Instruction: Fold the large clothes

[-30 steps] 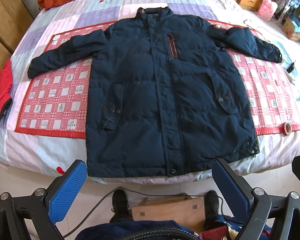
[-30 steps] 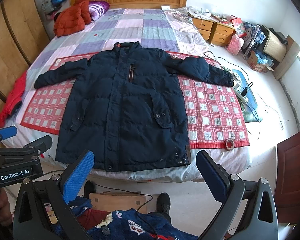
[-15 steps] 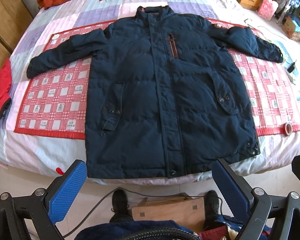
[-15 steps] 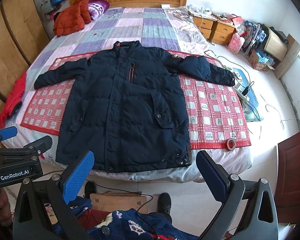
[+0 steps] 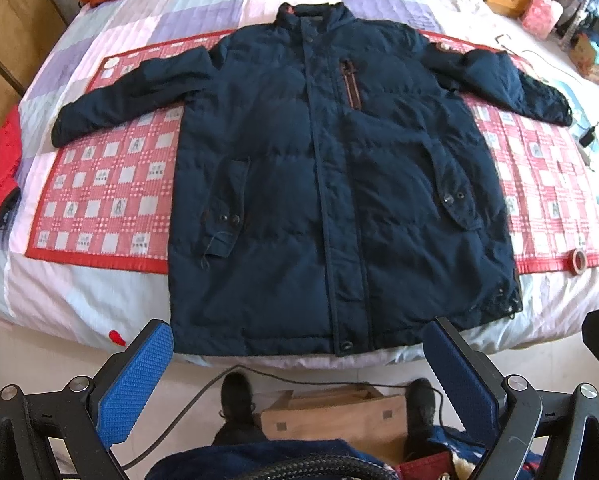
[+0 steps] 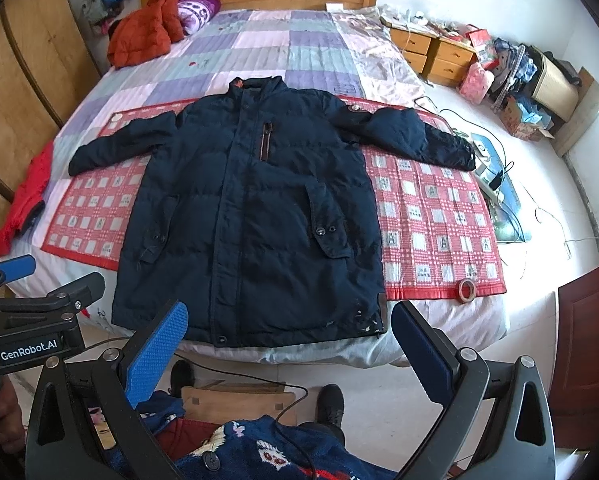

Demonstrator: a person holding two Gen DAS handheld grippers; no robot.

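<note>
A large navy padded jacket [image 5: 319,184] [image 6: 255,216] lies face up and spread flat on the bed, collar far, hem at the near edge, both sleeves stretched outward. It rests on a red checked mat [image 5: 99,200] [image 6: 431,232]. My left gripper [image 5: 299,348] hovers open just short of the hem, blue pads wide apart and empty. My right gripper [image 6: 289,330] is also open and empty, held back from the hem's right part. The left tool's body [image 6: 31,320] shows at the left of the right wrist view.
A roll of red tape [image 6: 466,290] [image 5: 578,261] sits on the mat's near right corner. Orange clothing [image 6: 143,32] lies by the headboard, a red garment [image 6: 23,200] hangs off the bed's left side. A wooden box [image 5: 335,416] and the person's shoes stand below. Clutter and cables line the right floor.
Both grippers have eased slightly toward the bed; the jacket appears a little larger and lower in both views. The jacket itself has not moved.
</note>
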